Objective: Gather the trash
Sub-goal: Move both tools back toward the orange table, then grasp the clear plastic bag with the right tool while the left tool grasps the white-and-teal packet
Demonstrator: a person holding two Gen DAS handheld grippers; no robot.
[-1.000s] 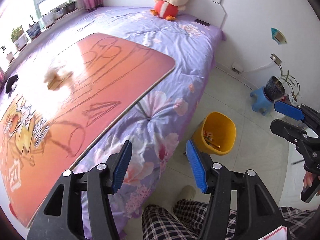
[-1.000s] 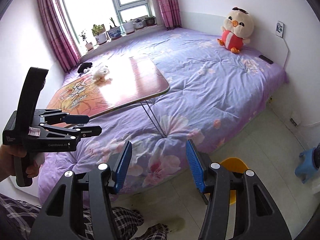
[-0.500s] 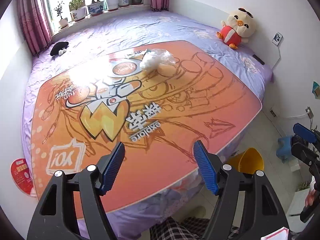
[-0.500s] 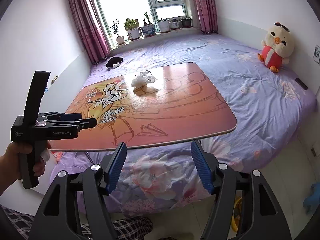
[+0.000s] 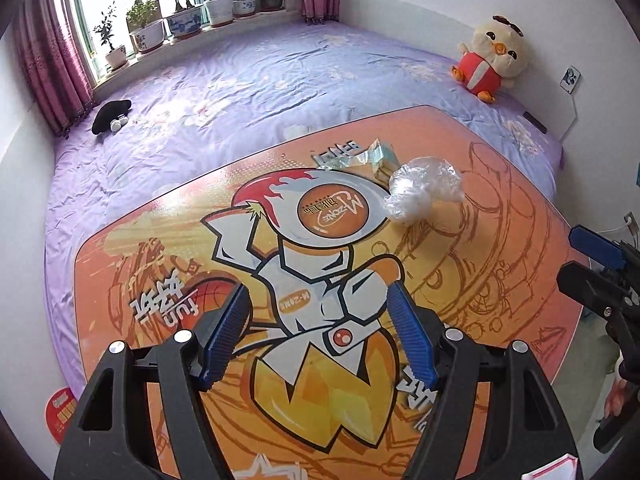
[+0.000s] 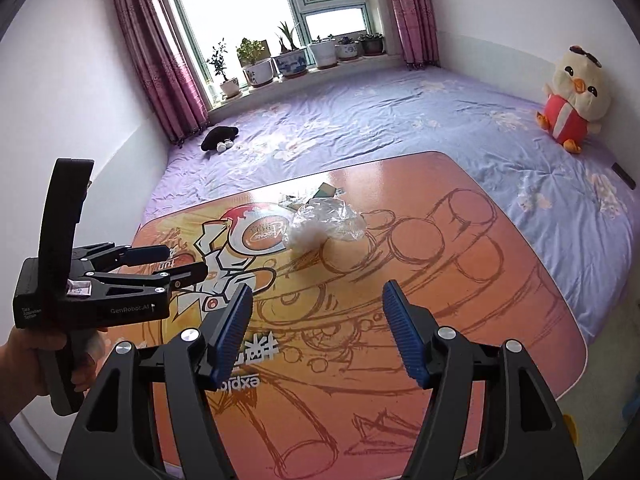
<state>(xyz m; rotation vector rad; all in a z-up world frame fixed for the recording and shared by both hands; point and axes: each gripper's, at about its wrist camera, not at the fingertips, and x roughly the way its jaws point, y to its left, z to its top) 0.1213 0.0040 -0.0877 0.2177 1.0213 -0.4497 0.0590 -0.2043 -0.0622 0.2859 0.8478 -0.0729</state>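
An orange counter [image 5: 500, 264] printed with a cartoon figure fills the middle and lower part of both views, standing on a bed [image 5: 248, 92] with a purple flowered cover. In the left wrist view a crumpled clear plastic bag [image 5: 424, 186] lies on the counter right of centre, in the upper half of the frame, and just behind it, touching or nearly so, sits a small heap of flattened wrappers [image 5: 360, 156]; what kind cannot be read. In the right wrist view the same bag [image 6: 326, 220] lies at mid-frame, slightly left of centre. Nothing stands on the bare counter between the trash and either tool. Around them: a plush chick [image 5: 492, 56] at the upper right against the wall, a small black toy [image 5: 112, 116] at the left of the bed, potted plants [image 5: 180, 20] along the windowsill at the top, pink curtains [image 6: 160, 52] beside the window. The left tool [image 5: 318, 336] hangs at the bottom centre above the counter, blue pads [image 5: 224, 336] spread wide, gripping nothing and touching nothing. The right tool [image 6: 316, 334] is likewise released, its pads well apart over the counter's print, empty, with the bag well beyond them.
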